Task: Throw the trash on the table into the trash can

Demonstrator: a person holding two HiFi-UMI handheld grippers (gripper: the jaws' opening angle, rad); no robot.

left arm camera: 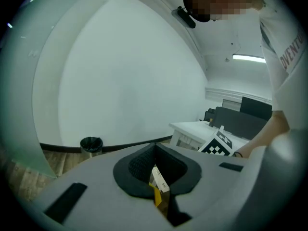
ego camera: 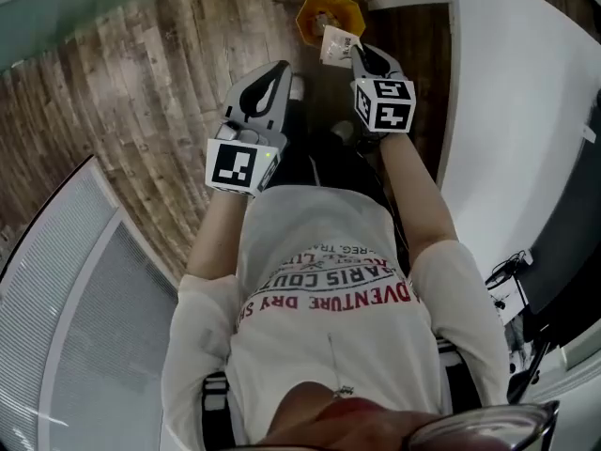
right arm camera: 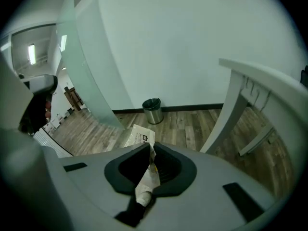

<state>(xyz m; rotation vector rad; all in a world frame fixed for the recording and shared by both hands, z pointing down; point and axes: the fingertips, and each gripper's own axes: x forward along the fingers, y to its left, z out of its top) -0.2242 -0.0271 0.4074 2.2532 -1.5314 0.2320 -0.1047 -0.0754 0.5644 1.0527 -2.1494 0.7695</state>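
left gripper (left arm camera: 156, 163): jaws closed on a small scrap of wrapper (left arm camera: 159, 183), yellow and white, pinched between the dark pads. right gripper (right arm camera: 150, 161): jaws closed on a crumpled white paper wrapper (right arm camera: 141, 138) with dark print, its top edge standing out past the jaw tips. in the head view both grippers are held out side by side in front of the person's shirt (ego camera: 319, 280), above a wood floor (ego camera: 150, 73). a yellow object (ego camera: 329, 12) shows just beyond the paper there; what it is cannot be told. a white table (right arm camera: 252, 83) stands close on the right. the trash can (right arm camera: 152, 110), a small round metal bin with a dark liner, stands on the floor by the white wall (right arm camera: 183, 42), well apart from both grippers.
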